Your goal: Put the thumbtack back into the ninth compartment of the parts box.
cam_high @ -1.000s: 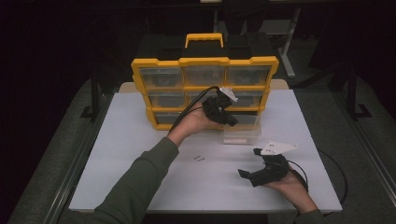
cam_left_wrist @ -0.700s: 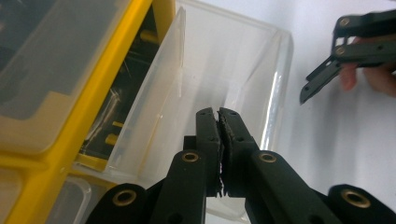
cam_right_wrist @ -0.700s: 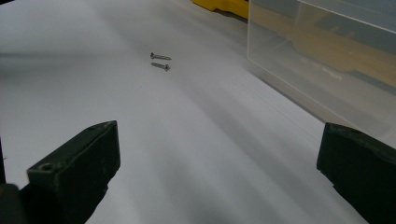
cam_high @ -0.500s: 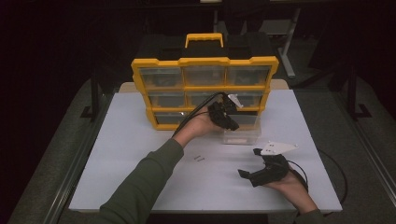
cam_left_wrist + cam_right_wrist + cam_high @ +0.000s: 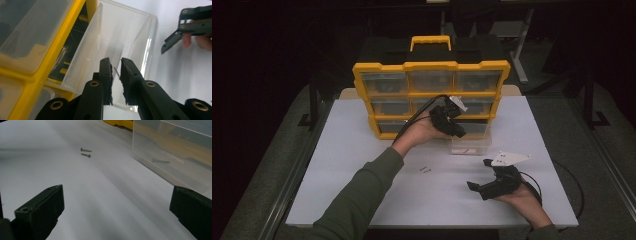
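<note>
Two screws [image 5: 85,153] lay on a white worktop [image 5: 362,150] in a dark room, ahead of the right gripper [image 5: 117,212], its jaws spread. Left gripper [image 5: 115,75] pinched a screw [image 5: 116,72] above a clear drawer [image 5: 130,37].

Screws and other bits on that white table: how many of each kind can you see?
Screws: 4. Two loose on the table, one in the clear drawer, one thin one between the left gripper's jaws.
Clear drawers pulled out: 1.
Yellow organiser cabinets: 1.
Handheld grippers: 2, the right gripper being the second.
Total: 8.
</note>
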Demonstrator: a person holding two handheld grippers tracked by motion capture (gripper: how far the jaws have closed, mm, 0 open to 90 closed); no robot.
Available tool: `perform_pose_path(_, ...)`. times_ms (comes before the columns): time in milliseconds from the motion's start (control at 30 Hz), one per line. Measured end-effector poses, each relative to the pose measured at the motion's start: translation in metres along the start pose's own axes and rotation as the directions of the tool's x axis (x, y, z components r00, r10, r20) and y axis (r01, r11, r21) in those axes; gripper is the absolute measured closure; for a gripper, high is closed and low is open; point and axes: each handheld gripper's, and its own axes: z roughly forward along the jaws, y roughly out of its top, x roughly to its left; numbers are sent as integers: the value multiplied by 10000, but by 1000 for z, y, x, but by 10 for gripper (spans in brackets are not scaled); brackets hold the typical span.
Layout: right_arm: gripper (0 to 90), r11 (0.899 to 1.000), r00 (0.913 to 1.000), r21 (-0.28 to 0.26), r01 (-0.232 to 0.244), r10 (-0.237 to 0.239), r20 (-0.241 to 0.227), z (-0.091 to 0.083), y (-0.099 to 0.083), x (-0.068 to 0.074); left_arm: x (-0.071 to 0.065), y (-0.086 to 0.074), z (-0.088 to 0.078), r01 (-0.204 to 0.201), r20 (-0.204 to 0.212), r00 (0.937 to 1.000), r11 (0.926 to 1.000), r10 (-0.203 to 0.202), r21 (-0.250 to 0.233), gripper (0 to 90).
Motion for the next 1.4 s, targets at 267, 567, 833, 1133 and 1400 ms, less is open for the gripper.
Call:
perform_pose_path(267, 0, 10000, 10000, 10, 2, -2, 8, 0, 0, 0, 2, -9, -23, 263, -49, 9996, 9992, -264, -301, 728)
perform_pose_path(567, 0, 10000, 10000, 20, 14, -14, 27, 0, 0, 0, 0, -28, -38, 401, -4, 9992, 9980, -402, -494, 612)
perform_pose_path(833, 0, 10000, 10000, 27, 16, -16, 34, 1, 0, 1, -3, -47, -39, 494, -38, 9988, 9980, -496, -387, 483)
perform_pose_path(1133, 0, 10000, 10000, 31, 21, -21, 33, 1, 0, 1, -8, -66, -36, 463, -278, 9985, 9985, -472, -307, 387)
perform_pose_path(1400, 0, 10000, 10000, 37, 15, -15, 39, 1, 0, 1, -11, -84, -30, 499, -333, 9982, 9984, -507, -270, 320)
